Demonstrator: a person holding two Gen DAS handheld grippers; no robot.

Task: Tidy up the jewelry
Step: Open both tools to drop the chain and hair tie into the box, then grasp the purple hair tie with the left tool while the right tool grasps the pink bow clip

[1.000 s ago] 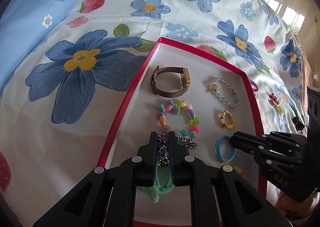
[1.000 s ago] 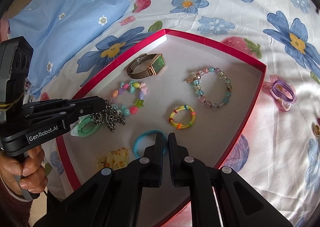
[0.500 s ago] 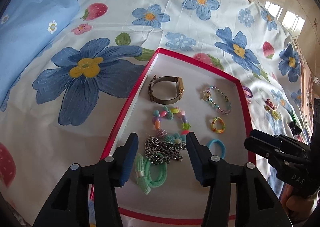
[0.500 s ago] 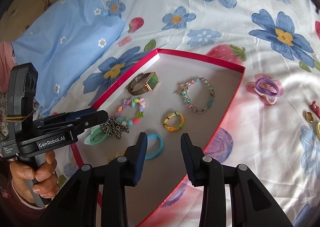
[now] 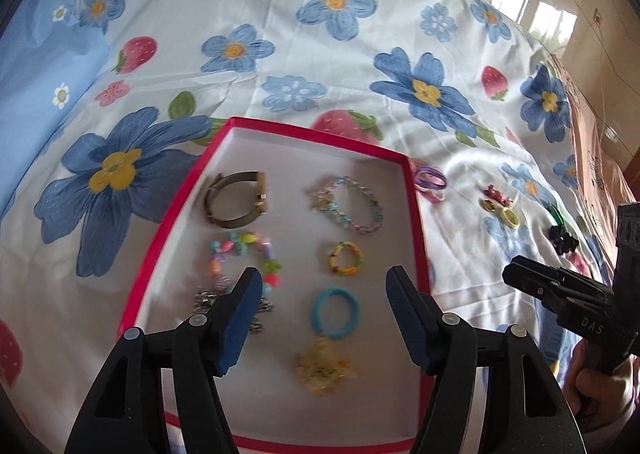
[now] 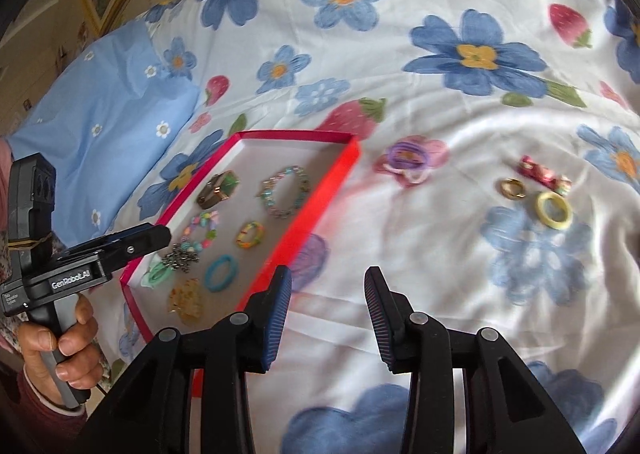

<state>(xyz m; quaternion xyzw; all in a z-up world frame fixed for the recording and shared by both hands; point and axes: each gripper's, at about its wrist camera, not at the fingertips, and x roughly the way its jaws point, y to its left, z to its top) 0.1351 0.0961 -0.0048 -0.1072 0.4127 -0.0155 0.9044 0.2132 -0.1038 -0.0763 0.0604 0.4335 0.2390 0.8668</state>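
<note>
A red-rimmed white tray (image 5: 416, 214) lies on the flowered bedsheet and also shows in the right wrist view (image 6: 320, 194). It holds a watch (image 5: 236, 198), bead bracelets (image 5: 348, 206), a silver chain (image 6: 182, 256), a blue hair tie (image 5: 335, 312) and a yellow clip (image 5: 324, 368). My left gripper (image 5: 324, 318) is open and empty above the tray's near half. My right gripper (image 6: 326, 318) is open and empty above the sheet, right of the tray. Loose on the sheet lie purple hair ties (image 6: 406, 158), a gold ring (image 6: 512, 188), a yellow ring (image 6: 554, 210) and a red clip (image 6: 542, 174).
A blue pillow (image 6: 100, 126) lies left of the tray. A dark hair piece (image 5: 562, 240) and a green item (image 5: 558, 214) sit near the bed's right edge. The floor shows beyond the bed at the top right in the left wrist view.
The left gripper let go of the silver chain in the tray, opened wide and drew back. The right gripper opened and swung right, away from the tray toward the loose items.
</note>
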